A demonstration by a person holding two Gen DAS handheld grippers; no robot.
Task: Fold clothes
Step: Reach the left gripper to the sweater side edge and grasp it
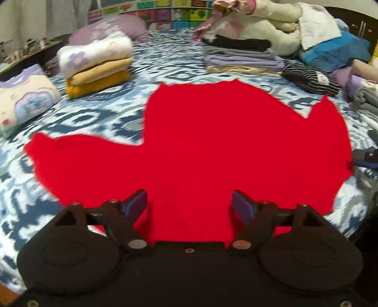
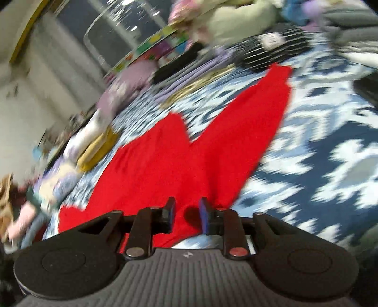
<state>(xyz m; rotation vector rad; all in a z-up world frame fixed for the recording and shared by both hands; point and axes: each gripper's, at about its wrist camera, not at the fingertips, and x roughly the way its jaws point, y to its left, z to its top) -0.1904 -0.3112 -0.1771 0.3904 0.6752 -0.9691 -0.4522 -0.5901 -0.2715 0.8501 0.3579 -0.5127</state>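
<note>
The red garment [image 1: 236, 146] is lying flat on the patterned bedspread [image 1: 99, 118], looking soft and limp, so you are likely gathering an edge while your left gripper [image 1: 189, 204] is hovering agape and your right gripper [image 2: 185, 213] is standing slightly parted, clasping nothing.

It was a home bedroom; a bed covered by a blue-and-white patterned bedspread [image 1: 99, 118] filled the scene; folded stacks of soft clothes [image 1: 243, 59] sat on it beside a large cream plush toy [image 1: 264, 26]; a lilac pillow [image 1: 113, 28] lay before colourful picture panels [image 1: 165, 11].
</note>
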